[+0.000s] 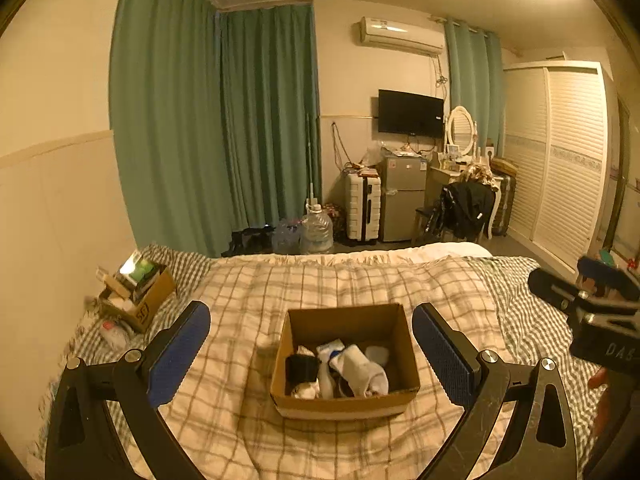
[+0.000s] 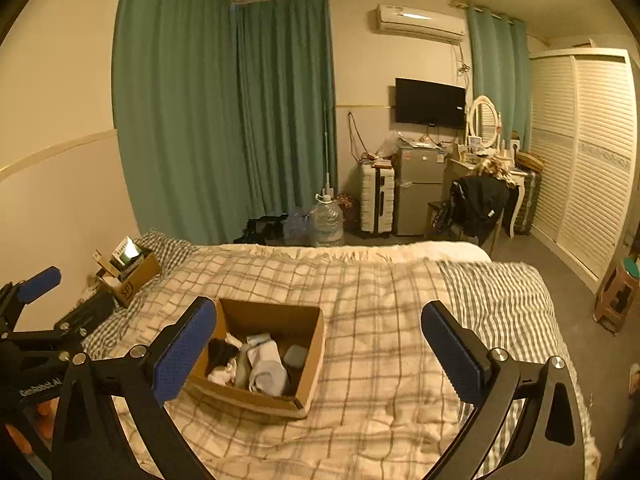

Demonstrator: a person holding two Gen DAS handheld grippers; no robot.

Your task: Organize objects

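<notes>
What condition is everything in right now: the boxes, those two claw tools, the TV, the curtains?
Cardboard box: open-topped, socks inside.
Second cardboard box: open, packed with items, at the bed's far left edge.
Left gripper: fingers wide apart, empty.
Right gripper: fingers wide apart, empty.
TV: screen dark.
Curtains: drawn shut.
Wardrobe: doors closed.

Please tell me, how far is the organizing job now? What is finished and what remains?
Done, it seems: white and dark socks lie inside the open brown cardboard box on the checked blanket. In hand: nothing; the left gripper and right gripper are both open and empty. Possibly left: the second cardboard box by the wall, overfull, with loose items beside it.
</notes>
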